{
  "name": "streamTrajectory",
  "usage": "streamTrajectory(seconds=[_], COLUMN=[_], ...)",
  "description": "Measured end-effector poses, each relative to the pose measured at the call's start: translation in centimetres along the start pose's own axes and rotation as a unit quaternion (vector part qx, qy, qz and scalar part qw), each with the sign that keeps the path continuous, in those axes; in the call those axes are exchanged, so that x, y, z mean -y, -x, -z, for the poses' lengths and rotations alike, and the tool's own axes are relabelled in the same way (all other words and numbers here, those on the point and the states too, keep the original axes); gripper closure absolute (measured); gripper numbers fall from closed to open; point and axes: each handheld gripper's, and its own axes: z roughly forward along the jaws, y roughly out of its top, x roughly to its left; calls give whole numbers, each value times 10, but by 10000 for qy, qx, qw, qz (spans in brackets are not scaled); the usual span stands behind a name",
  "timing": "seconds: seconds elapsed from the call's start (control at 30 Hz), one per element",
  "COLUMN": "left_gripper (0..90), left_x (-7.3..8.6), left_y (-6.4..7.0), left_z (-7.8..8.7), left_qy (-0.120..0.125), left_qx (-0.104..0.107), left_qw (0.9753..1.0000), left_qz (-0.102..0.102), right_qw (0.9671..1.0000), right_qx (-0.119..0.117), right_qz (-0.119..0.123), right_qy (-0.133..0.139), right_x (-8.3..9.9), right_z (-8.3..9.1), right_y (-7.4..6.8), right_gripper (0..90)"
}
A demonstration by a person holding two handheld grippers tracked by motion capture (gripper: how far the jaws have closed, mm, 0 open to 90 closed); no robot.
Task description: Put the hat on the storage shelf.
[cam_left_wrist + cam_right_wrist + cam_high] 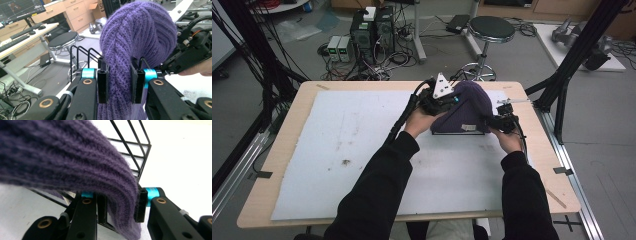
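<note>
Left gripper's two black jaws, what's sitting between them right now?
A thick fold of the purple knit hat fills the gap: in the left gripper view the left gripper has both jaws pressed against the ribbed fabric, with the black wire rack behind.

Purple cable-knit hat (136,37), black rack (135,150)

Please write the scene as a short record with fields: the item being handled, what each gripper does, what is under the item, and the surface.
item: purple knitted hat, draped over a black wire rack
left gripper: jaws shut on a fold of the hat
right gripper: jaws shut on the hat's edge
rack position: under the hat, standing on the white mat
surface: wooden table covered by the mat
hands: one on each gripper, black sleeves
background: black round stool on the floor behind the table
</note>
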Motion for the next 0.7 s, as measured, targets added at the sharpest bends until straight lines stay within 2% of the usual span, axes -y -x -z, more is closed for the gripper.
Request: streamTrajectory(seconds=[0.1, 0.13, 0.17, 0.23, 0.27, 0.3, 0.33, 0.37, 0.4, 0.43, 0.47, 0.5, 0.53, 0.63, 0.7], left_gripper=[720, 720, 713, 687, 687, 642, 604, 563, 563, 486, 447, 434, 429, 332, 290], left_x=[0, 0, 1, 1, 2, 3, 3, 3, 4, 5, 5, 6, 7, 8, 9], left_y=[0, 0, -1, -1, -2, -3, -3, -3, -4, -4, -4, -5, -7, -9, -11], left_z=[0, 0, 0, 0, -1, -1, -2, -2, -2, -1, -1, -1, 1, 2, 5], left_qy=[-6, -9, 6, 5, 8, -3, -32, -32, -44, -3, -3, 44, 112, 115, 125], left_qx=[-4, 4, 80, 100, 119, 114, 94, 94, 116, 180, 180, 210, 291, 307, 334], left_qw=[10000, 10000, 9999, 9998, 9997, 9994, 9992, 9992, 9990, 9988, 9988, 9985, 9976, 9970, 9965], left_qz=[1, 28, 140, 189, 223, 341, 378, 378, 426, 466, 466, 509, 625, 703, 750], right_qw=[10000, 10000, 10000, 10000, 10000, 10000, 10000, 10000, 9999, 9998, 9998, 9998, 9996, 9992, 9988], right_qx=[72, 72, 64, 66, 66, 3, 37, 37, 106, 175, 175, 61, 3, -34, 20], right_qz=[26, 26, 26, 65, 65, 48, 63, 63, 108, 111, 111, 88, 57, 50, 89], right_qy=[17, 17, 6, -22, -22, -52, -58, -58, -35, 39, 39, 165, 259, 382, 487], right_x=[0, 0, 1, 1, 1, 2, 2, 2, 3, 4, 4, 6, 7, 8, 9], right_z=[1, 1, 3, 6, 6, 9, 10, 10, 12, 16, 16, 21, 23, 32, 37], right_y=[1, 1, 3, 4, 4, 5, 5, 5, 4, 3, 3, 4, 4, 3, 1], right_gripper=[625, 625, 585, 509, 509, 450, 416, 416, 379, 310, 310, 242, 228, 172, 143])
